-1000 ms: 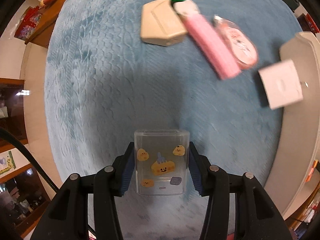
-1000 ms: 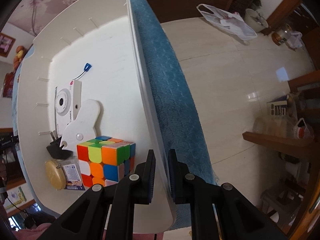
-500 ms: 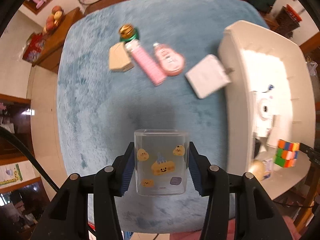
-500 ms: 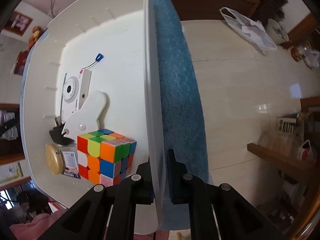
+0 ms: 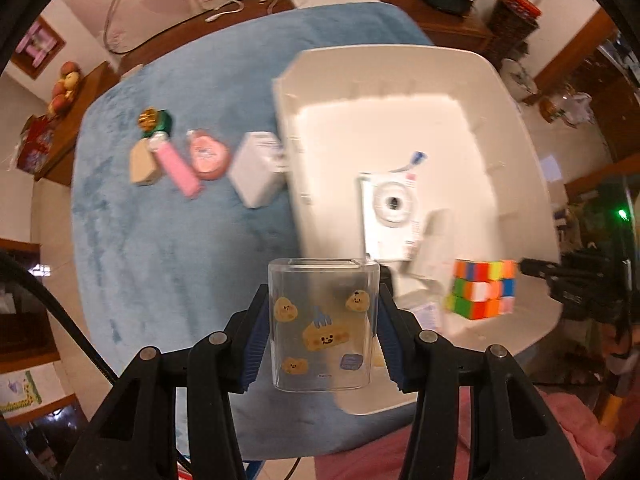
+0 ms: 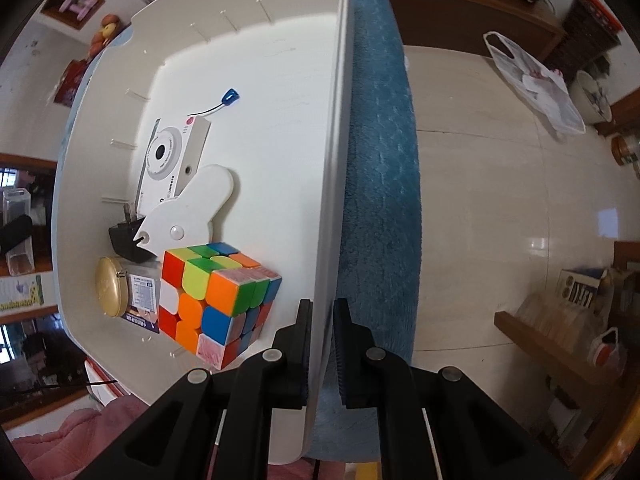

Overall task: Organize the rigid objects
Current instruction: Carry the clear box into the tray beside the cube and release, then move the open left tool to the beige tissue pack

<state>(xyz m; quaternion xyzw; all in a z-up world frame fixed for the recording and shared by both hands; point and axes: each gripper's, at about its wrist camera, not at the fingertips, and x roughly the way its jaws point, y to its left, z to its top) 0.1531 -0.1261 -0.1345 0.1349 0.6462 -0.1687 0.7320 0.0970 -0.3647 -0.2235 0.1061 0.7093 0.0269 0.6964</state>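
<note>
Since a second ago the left claw (image 5: 323,334) has carried its clear sticker-printed box (image 5: 323,324) from over bare blue plush to the white bin's (image 5: 496,80) seven-o'clock edge. Blue plush cloth (image 5: 168,248) covers the counter; wooden furniture and pale floor tiles ring it. Cartoon cheese stickers dot the box. At five o'clock, the right claw (image 6: 321,344) clamps the bin's wall beside a colour cube (image 6: 216,300).
</note>
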